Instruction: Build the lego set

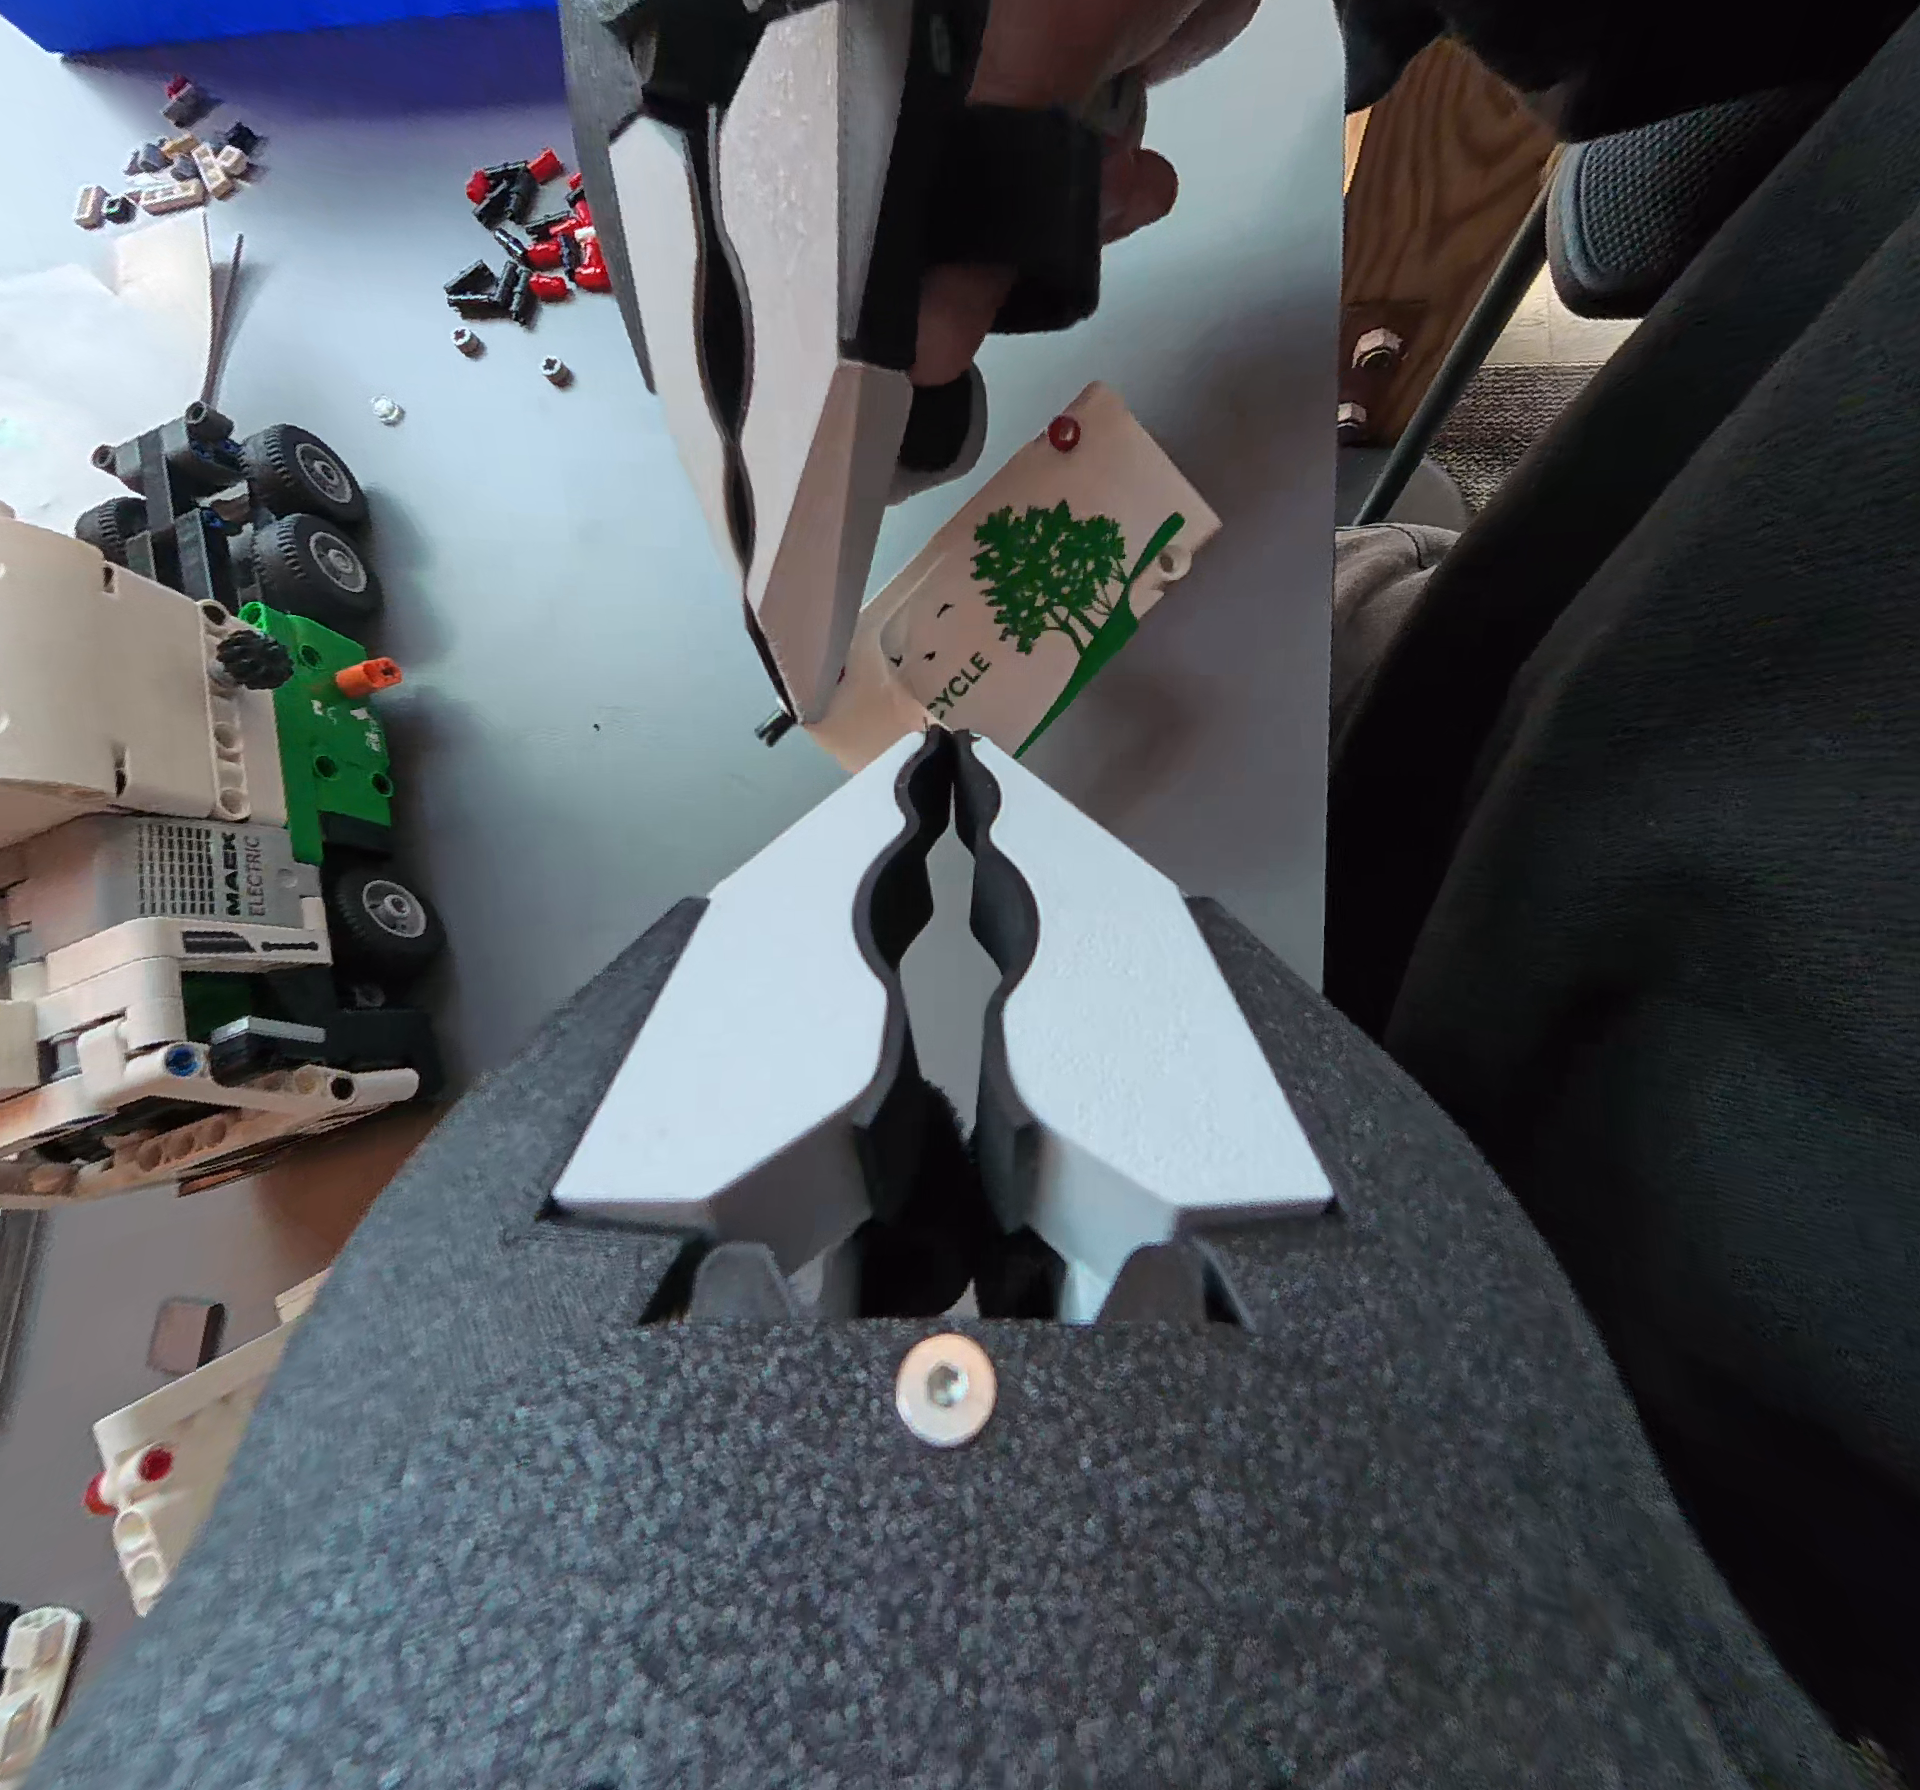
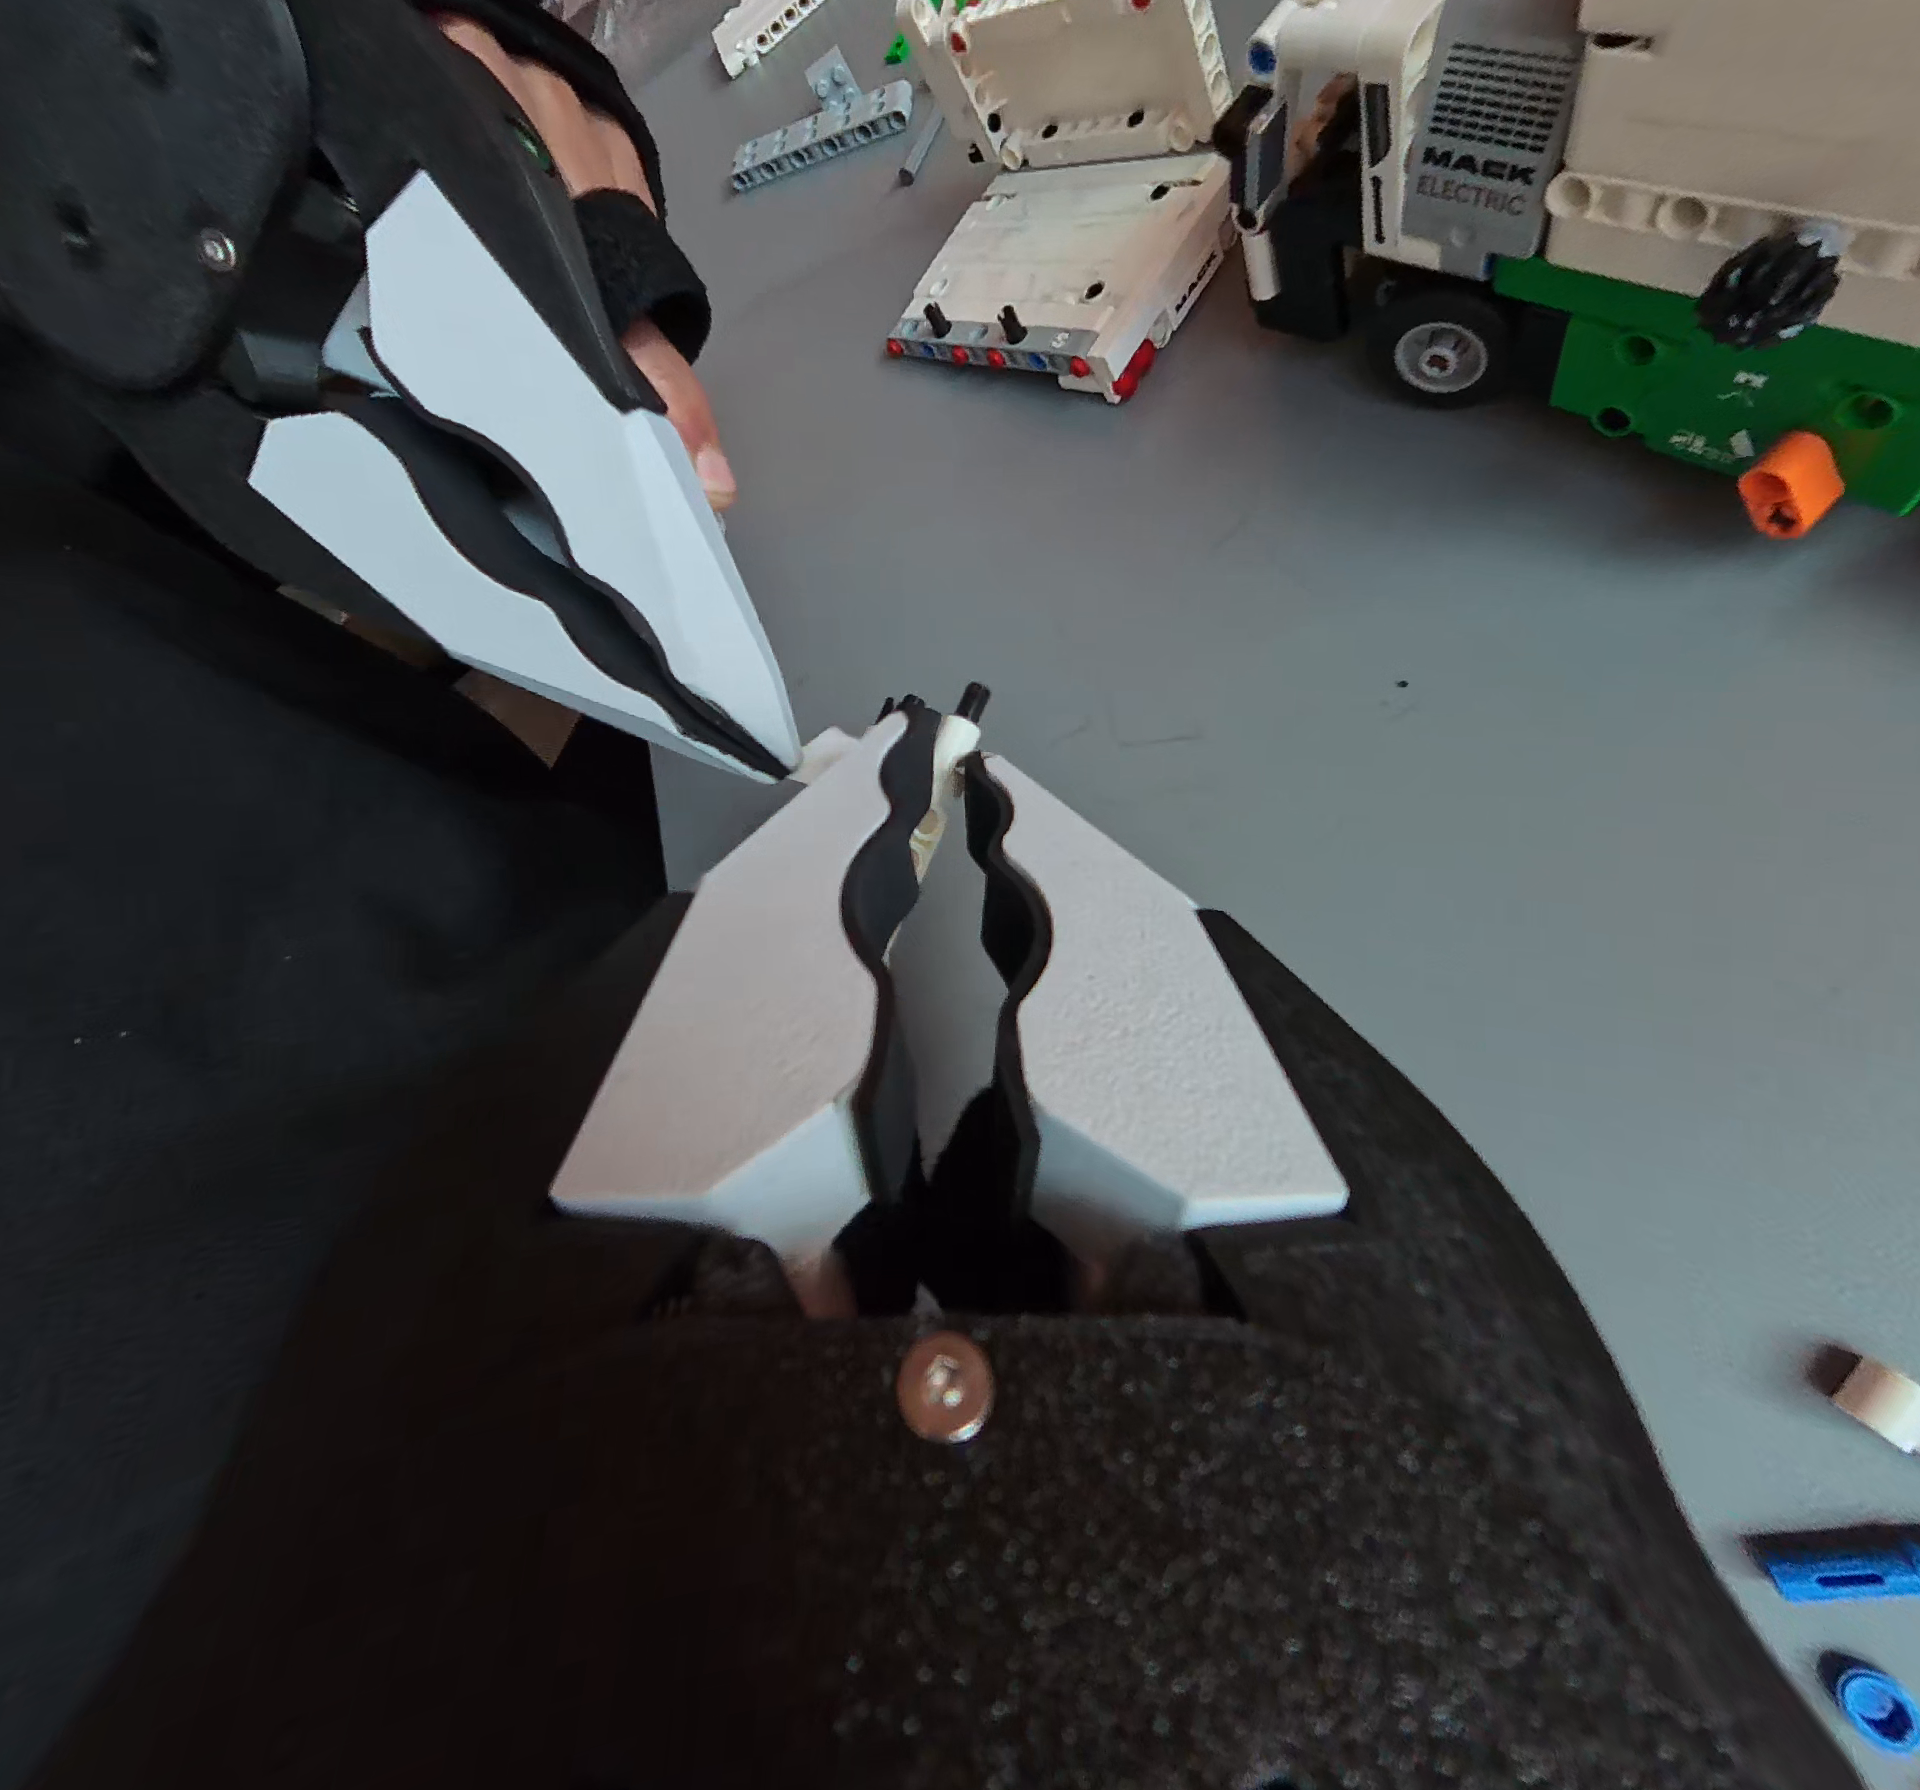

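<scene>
A cream panel [image 1: 1049,587] printed with a green tree is held above the grey desk [image 1: 540,514], near its edge. The left gripper [image 1: 951,738] is closed on its corner. The right gripper [image 2: 951,753] is clamped on its pin-studded end. A toy truck [image 2: 1558,182] stands farther off.

The right gripper [image 2: 951,753] is covering most of the white panel [image 2: 831,748] it is clamping. The toy truck [image 2: 1579,182] is running off the frame's edge, and blue pieces [image 2: 1839,1574] are blurring at the border.
</scene>
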